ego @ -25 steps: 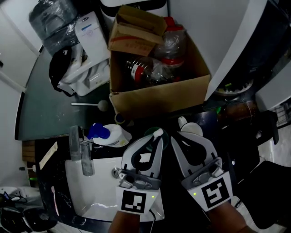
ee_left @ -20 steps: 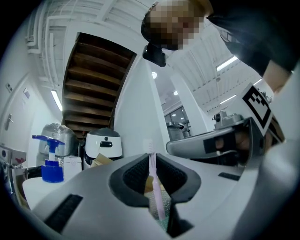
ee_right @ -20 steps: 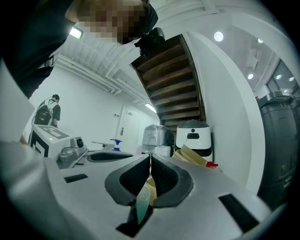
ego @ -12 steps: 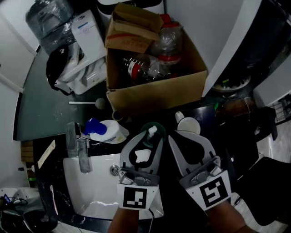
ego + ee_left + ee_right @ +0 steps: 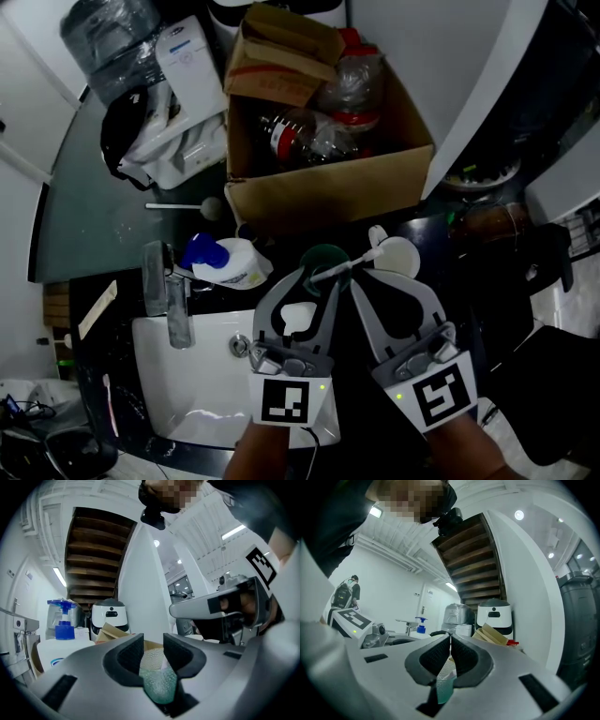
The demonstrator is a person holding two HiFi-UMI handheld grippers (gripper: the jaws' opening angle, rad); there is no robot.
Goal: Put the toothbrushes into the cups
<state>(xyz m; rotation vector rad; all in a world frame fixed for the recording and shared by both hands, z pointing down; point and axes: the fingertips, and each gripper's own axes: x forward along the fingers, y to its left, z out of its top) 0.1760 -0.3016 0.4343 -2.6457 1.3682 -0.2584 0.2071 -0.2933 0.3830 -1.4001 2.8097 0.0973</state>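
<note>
So the left tongs (image 5: 153, 645) had just popped open. A dimpled green cup (image 5: 158, 681) sat right in the gap with neither pad pressing on it, and a pale sliver, probably a toothbrush (image 5: 162, 663), showed through it. The right tongs (image 5: 178, 610) hung side-on at the right, and back on the left stood a blue pump bottle (image 5: 63, 620), a white appliance (image 5: 108, 617) and a cardboard box (image 5: 111, 633).

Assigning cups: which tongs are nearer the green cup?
Left. The left tongs, jaws just opened, have the green cup between them; the right tongs, shut, sit beside it.
</note>
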